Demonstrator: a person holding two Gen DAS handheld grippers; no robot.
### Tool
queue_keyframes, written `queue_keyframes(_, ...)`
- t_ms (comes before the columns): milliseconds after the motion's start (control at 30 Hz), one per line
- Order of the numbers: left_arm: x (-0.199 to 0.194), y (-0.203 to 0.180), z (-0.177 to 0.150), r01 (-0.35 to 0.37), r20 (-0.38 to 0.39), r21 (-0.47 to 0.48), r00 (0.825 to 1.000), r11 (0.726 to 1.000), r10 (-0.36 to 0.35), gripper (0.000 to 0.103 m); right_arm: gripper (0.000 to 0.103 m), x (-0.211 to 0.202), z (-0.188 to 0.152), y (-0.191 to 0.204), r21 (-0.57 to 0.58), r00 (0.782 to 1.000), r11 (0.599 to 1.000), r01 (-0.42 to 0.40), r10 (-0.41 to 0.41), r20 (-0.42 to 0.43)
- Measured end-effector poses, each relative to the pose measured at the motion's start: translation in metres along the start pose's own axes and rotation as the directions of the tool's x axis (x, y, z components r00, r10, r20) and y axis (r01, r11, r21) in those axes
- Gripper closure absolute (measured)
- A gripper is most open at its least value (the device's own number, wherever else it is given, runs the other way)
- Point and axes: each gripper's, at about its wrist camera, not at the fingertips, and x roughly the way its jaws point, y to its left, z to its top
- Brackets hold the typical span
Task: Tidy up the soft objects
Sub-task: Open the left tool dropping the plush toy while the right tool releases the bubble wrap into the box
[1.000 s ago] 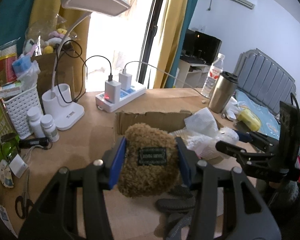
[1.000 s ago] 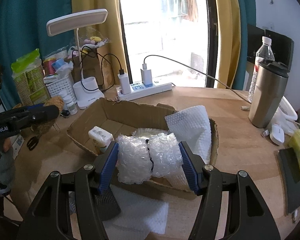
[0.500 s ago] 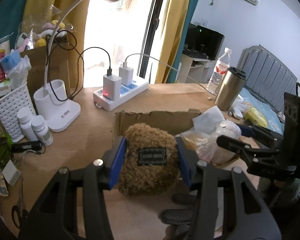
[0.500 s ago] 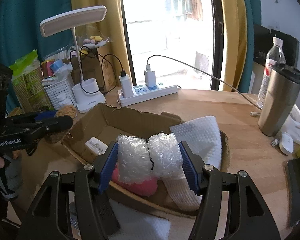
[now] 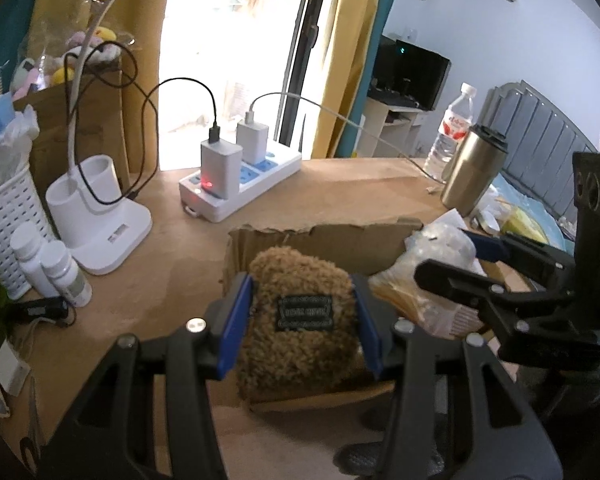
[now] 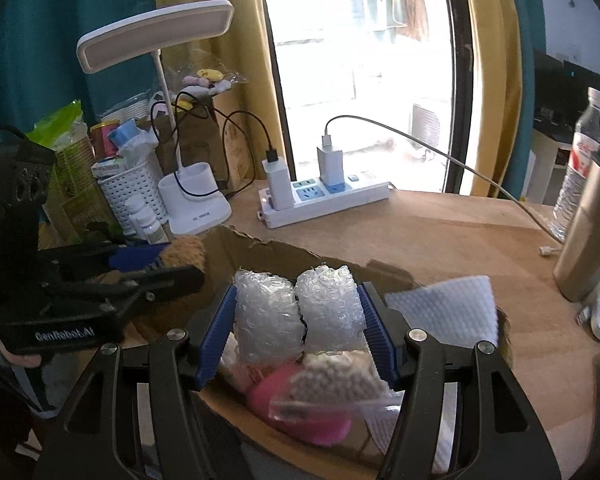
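My left gripper (image 5: 300, 324) is shut on a brown fuzzy plush pouch (image 5: 300, 332) with a dark label, held over the near left edge of the cardboard box (image 5: 320, 236). My right gripper (image 6: 300, 320) is shut on a wad of bubble wrap (image 6: 296, 312), held above the box (image 6: 268, 248). Under it lie a pink soft item (image 6: 296, 412), a bag of white beads (image 6: 336, 388) and a white foam sheet (image 6: 444, 312). The left gripper (image 6: 140, 264) with the plush pouch (image 6: 184, 252) shows at the left of the right wrist view. The right gripper (image 5: 460, 260) shows at the right of the left wrist view.
On the wooden table stand a white power strip (image 5: 240, 188) with chargers, a white desk lamp base (image 5: 100, 216), two white pill bottles (image 5: 56, 268), a white basket (image 5: 4, 228), a steel tumbler (image 6: 592, 232) and a water bottle (image 5: 452, 132).
Both grippers moved forward over the cardboard box. The plush pouch now sits at the box's near edge, and the bubble wrap hangs over the soft items inside.
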Motion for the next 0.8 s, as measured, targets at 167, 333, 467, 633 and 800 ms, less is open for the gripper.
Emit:
queue_keyframes(167,0.008,0.006,0.002,0.019,-0.027,-0.029,0.999,0.999,-0.020,0.050,0.039,0.010,0.006,0.003,0.007,1.000,1.000,-0.019,0.019,-0.004)
queue_keyframes(333,0.009,0.009,0.002,0.018,-0.028,-0.045,0.999,0.999,-0.019,0.044,0.035,0.018,0.008,0.004,0.022,0.999,0.999,-0.035,0.035,-0.015)
queue_keyframes(467,0.004,0.013,0.000,0.012,-0.014,-0.061,1.000,0.998,-0.013,0.038,0.031,0.017,0.007,-0.002,0.058,0.999,0.998,-0.031,0.032,-0.013)
queue_keyframes(633,-0.004,0.011,-0.001,0.009,-0.004,-0.056,1.000,0.998,-0.009,0.038,0.031,0.007,0.007,0.000,0.057,1.000,0.998,-0.023,0.023,0.000)
queue_keyframes(800,-0.016,0.006,-0.005,0.007,0.010,-0.049,1.000,0.999,-0.006,0.038,0.031,-0.006,0.002,0.005,0.044,1.000,0.999,-0.014,0.014,0.008)
